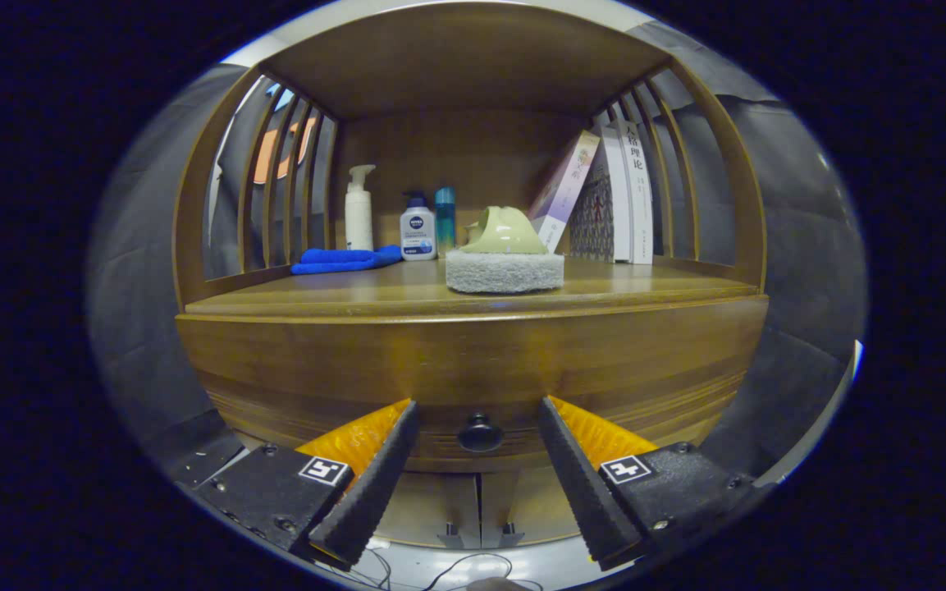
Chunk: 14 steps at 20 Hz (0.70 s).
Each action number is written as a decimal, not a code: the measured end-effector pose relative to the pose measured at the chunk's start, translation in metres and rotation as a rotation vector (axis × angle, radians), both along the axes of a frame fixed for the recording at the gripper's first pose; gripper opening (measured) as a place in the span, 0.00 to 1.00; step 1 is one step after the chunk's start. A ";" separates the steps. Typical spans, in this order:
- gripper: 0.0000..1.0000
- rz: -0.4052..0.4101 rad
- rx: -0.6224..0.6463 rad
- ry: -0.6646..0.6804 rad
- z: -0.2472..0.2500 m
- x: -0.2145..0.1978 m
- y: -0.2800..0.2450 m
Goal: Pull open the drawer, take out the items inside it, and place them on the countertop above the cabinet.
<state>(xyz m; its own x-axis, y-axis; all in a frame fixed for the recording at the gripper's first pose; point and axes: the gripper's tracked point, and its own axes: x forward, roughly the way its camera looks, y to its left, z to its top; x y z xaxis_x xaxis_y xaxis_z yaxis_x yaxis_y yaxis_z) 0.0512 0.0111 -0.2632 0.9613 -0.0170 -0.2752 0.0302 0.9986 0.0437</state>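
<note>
Wooden cabinet (473, 361) with slatted sides stands ahead against the booth's dark cloth. Its drawer (473, 386) sits flush and closed, with one round dark knob (480, 432) lying between the fingers of the gripper (479, 439), which are spread wide and hold nothing. On the countertop (341, 291) above rest one scrubbing sponge with a green handle (504, 256), one folded blue cloth (347, 259), three bottles (417, 230) and several leaning books (614, 197), perhaps four. A closed drawer fits either a job with the drawer yet to be pulled, or one where the sponge came out and the drawer was shut again.
</note>
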 end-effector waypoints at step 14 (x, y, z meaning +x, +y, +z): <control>0.98 -0.046 0.030 -0.092 0.059 -0.023 -0.015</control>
<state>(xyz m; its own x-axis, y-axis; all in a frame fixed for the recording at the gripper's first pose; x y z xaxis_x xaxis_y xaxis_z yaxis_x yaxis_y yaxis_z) 0.0279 -0.0040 -0.2040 0.9809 -0.0549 -0.1868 0.0706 0.9944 0.0786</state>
